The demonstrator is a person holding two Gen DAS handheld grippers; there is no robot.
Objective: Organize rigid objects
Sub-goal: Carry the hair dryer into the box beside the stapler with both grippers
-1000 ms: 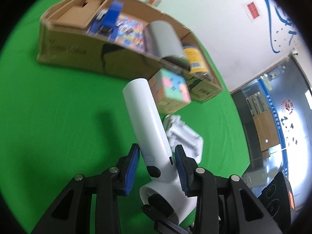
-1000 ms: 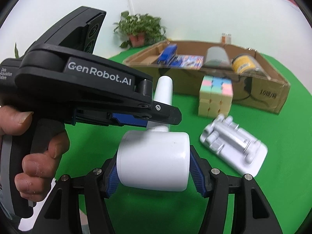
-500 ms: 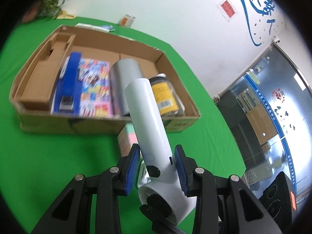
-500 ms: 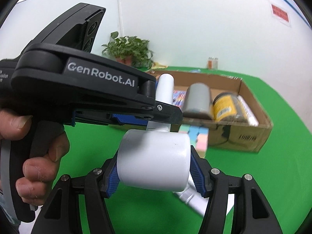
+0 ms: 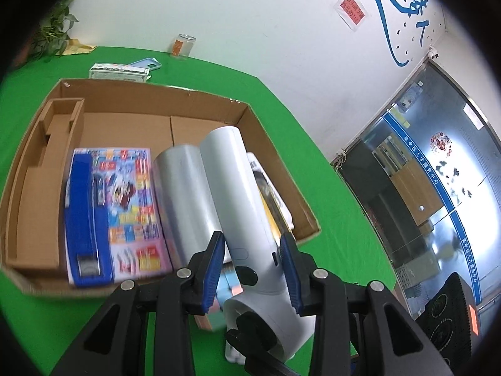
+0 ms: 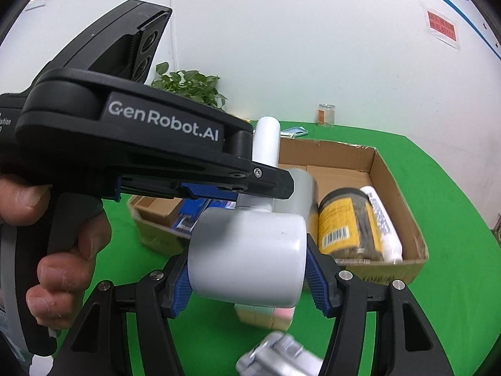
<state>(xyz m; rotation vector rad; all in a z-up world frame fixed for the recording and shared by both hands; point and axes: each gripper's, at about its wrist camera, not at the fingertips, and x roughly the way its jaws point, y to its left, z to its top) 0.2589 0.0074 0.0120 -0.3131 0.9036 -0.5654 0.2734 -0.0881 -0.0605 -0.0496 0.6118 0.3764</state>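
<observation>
My right claw (image 6: 250, 282) is clamped on the fat round head of the white plastic hair-dryer-shaped device (image 6: 247, 260), blue pads pressed on both sides. My left claw (image 5: 252, 266) grips the same device (image 5: 238, 194) by its long white handle, pads tight on either side just past the black button. So the device is held off the green tabletop (image 5: 281, 116) by both claws, handle pointing away from me, up over the near wall of the box. In the right view the left claw's black body (image 6: 141, 144) crosses in front, a hand (image 6: 59, 250) wrapped round its grip.

Under the device: a pastel cube puzzle (image 6: 266, 316), blurred, on the cloth, and a white moulded plastic holder (image 6: 275, 360) at the bottom edge, also blurred.

Beyond it sits the open shallow brown cardboard box (image 5: 156, 94). Inside, left to right: a cardboard insert (image 5: 43, 163), a blue stapler (image 5: 83, 219) lying on a colourful printed card pack (image 5: 134, 210), a grey cylinder (image 5: 181, 194) on its side, a dark jar with yellow label (image 6: 347, 222), a white tube (image 6: 383, 222) against the right wall.

Behind the box: a flat white carton (image 5: 119, 72), a light blue phone case (image 5: 147, 64), a small glass jar with orange label (image 5: 183, 45) by the white wall, and a leafy potted plant (image 6: 188, 86).
</observation>
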